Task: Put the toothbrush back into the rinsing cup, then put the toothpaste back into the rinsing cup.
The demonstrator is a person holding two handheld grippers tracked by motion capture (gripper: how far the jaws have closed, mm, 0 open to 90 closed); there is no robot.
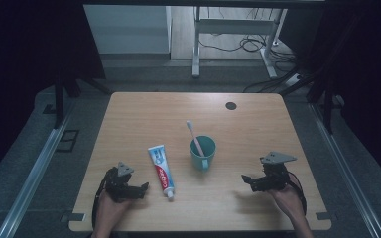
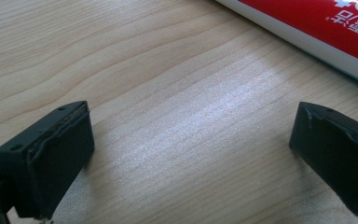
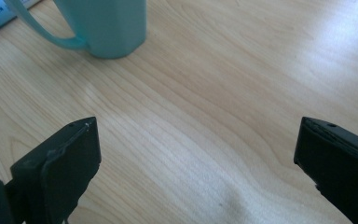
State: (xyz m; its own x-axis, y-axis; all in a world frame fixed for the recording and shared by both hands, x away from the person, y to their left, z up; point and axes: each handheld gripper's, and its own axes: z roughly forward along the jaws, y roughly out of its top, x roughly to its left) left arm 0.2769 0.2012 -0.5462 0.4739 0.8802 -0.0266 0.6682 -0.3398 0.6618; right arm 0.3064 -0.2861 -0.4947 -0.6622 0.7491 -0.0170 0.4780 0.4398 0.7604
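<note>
Resting low, left gripper (image 1: pixel 144 187) gaping, right gripper (image 1: pixel 245 179) gaping

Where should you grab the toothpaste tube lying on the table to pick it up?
Probably across its middle. The toothpaste tube lies flat on the table, long and narrow, cap end toward the person. The left hand-held gripper sits open just to its left, so coming down from above with one jaw on each long edge looks easiest. The cap end is small and would likely slip.
</note>
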